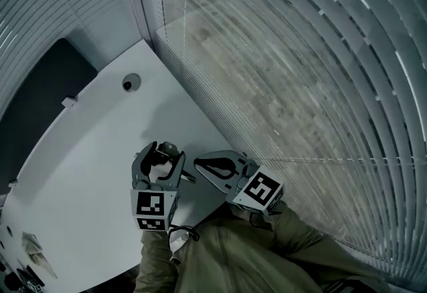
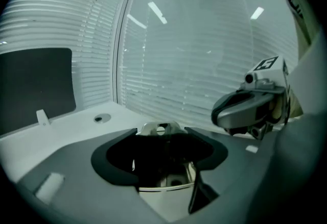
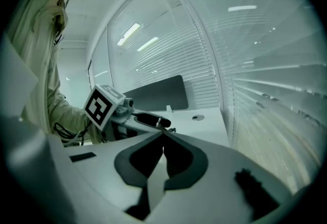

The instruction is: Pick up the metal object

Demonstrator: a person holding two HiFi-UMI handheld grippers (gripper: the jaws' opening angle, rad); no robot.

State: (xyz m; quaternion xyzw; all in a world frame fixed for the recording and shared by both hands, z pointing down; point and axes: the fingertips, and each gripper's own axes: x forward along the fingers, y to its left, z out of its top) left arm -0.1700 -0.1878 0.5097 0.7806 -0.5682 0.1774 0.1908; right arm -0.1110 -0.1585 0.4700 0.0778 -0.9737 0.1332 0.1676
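Note:
A small shiny metal object (image 1: pixel 167 150) with a hole in its top stands on the white table (image 1: pixel 87 171). My left gripper (image 1: pixel 165 153) reaches around it, one jaw on each side. In the left gripper view the metal object (image 2: pixel 161 128) sits between the tips of the widely spread jaws of the left gripper (image 2: pixel 161 137); I see no firm press on it. My right gripper (image 1: pixel 198 164) lies just right of it with its jaws together and nothing in them. The right gripper view shows the right gripper (image 3: pixel 163 135) with its tips meeting, pointing at the left gripper (image 3: pixel 134 114).
A round cable hole (image 1: pixel 131 82) lies farther back on the table. A dark panel (image 1: pixel 40 105) stands along the table's left side. Slatted blinds (image 1: pixel 300 85) cover the window on the right. Small clutter (image 1: pixel 30 251) sits at the near left corner.

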